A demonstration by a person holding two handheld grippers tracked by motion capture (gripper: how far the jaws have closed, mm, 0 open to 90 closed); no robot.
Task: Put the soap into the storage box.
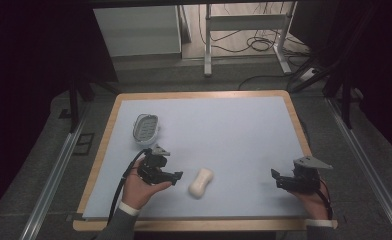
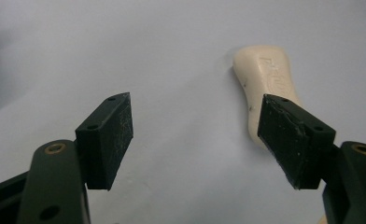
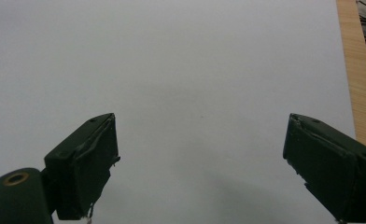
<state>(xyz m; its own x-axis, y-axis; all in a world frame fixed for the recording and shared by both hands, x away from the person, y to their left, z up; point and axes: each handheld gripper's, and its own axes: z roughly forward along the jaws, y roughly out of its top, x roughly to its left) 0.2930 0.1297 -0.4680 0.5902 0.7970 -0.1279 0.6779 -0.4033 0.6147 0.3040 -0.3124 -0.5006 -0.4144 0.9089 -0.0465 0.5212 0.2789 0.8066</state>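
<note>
A pale blue mat covered the table. The left gripper lay level, jaws spread, just left of the cream soap bar; the right gripper rested released, well right.

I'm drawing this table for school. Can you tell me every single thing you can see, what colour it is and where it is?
soap bar: 1, cream, on the mat near the front, just right of the left gripper
soap dish: 1, white, on the mat's far left part
mat: 1, pale blue, covering the table
table: 1, wooden edge, around the mat
desk frame: 1, white, on the floor behind the table
cables: several, black, on the floor behind
left gripper: 1, black, open, beside the soap bar
right gripper: 1, black, open, front right
hands: 2, at the front edge
</note>
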